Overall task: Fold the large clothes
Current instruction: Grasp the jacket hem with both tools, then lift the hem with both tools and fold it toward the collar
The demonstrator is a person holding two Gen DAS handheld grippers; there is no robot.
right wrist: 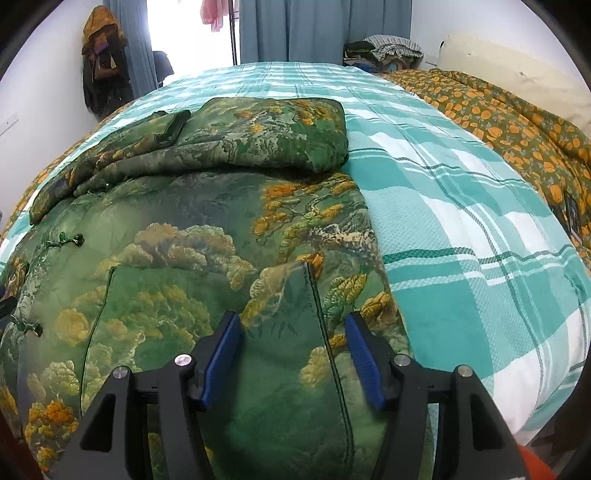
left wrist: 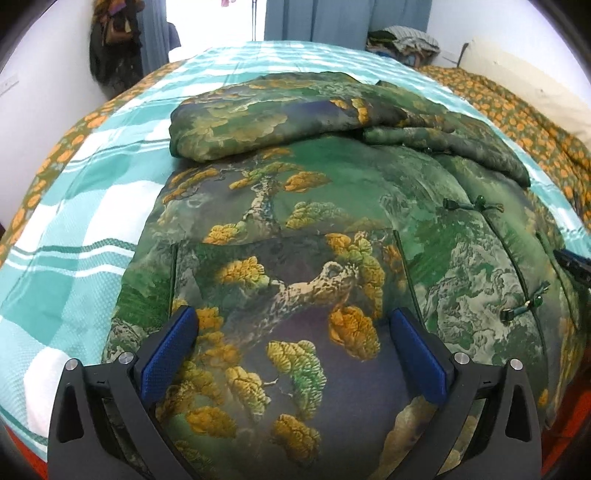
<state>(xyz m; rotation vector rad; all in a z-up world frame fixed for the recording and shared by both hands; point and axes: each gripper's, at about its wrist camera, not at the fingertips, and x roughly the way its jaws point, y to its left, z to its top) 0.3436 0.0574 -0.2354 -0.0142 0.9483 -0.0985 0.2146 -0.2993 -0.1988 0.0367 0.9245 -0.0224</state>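
A large padded jacket [left wrist: 314,229] printed with green hills and golden pine trees lies flat on the bed, its sleeves folded across the upper part [left wrist: 266,118]. It also fills the right wrist view [right wrist: 177,236], with the folded sleeves [right wrist: 258,136] at its far end. My left gripper [left wrist: 293,317] is open, hovering just above the jacket's near hem over a patch pocket. My right gripper [right wrist: 291,321] is open above the jacket's other pocket, near its right edge. Neither holds anything.
The bed has a teal and white checked cover [right wrist: 461,229]. An orange-flowered quilt [right wrist: 509,125] lies along the right side. Clothes pile [right wrist: 384,48] at the far end by blue curtains [right wrist: 317,26]. Coats hang on the left wall [right wrist: 103,70].
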